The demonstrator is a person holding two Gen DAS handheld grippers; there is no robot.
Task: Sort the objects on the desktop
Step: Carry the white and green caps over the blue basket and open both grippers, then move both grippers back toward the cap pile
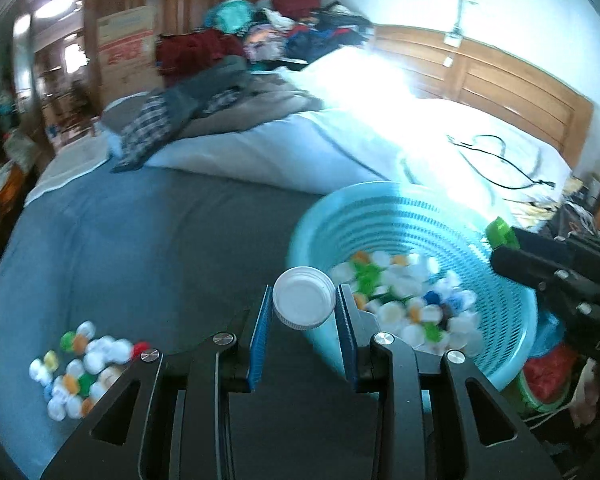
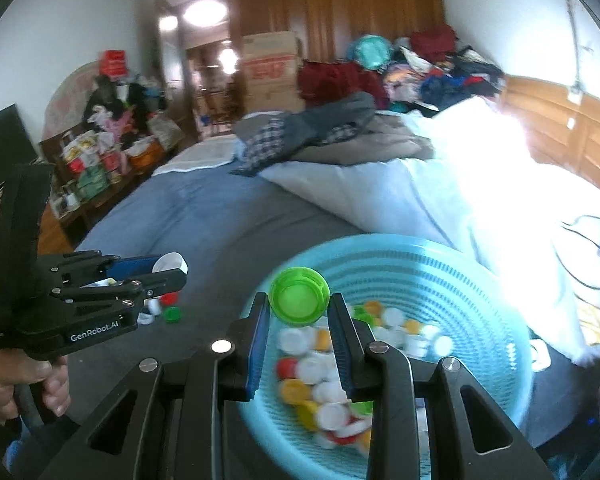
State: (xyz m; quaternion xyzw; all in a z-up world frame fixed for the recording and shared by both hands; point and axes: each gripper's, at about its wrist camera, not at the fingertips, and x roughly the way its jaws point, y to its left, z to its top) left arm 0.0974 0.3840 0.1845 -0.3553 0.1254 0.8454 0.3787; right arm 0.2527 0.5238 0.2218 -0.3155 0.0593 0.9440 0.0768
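Here the white cap [image 1: 304,297] sits pinched between the blue-padded fingers [image 1: 261,320] of the left gripper [image 1: 303,308], held at the near rim of the blue basket [image 1: 420,208], its open side facing the camera. The green cap [image 2: 299,297] is clamped the same way in the right gripper [image 2: 299,312], hanging over the basket's rim [image 2: 400,244] on its left side. Inside the basket lies a heap of caps [image 1: 412,300], white, yellow, green, red and blue, spread across the slotted bottom.

The basket rests on the grey-blue bed cover [image 1: 160,240], tilted toward the grippers. To its left the cover runs bare and open up to a loose pile of caps [image 1: 80,364] near the bed's edge. In the right wrist view the left gripper [image 2: 168,270] is off to the left, well apart from the basket, with a hand [image 2: 20,388] on its handle and a few stray caps [image 2: 168,308] just beneath it.

Behind the basket a white duvet [image 1: 340,148] rises close to its far rim, with a black cable [image 1: 496,164] across it and folded clothes [image 1: 204,108] farther back.
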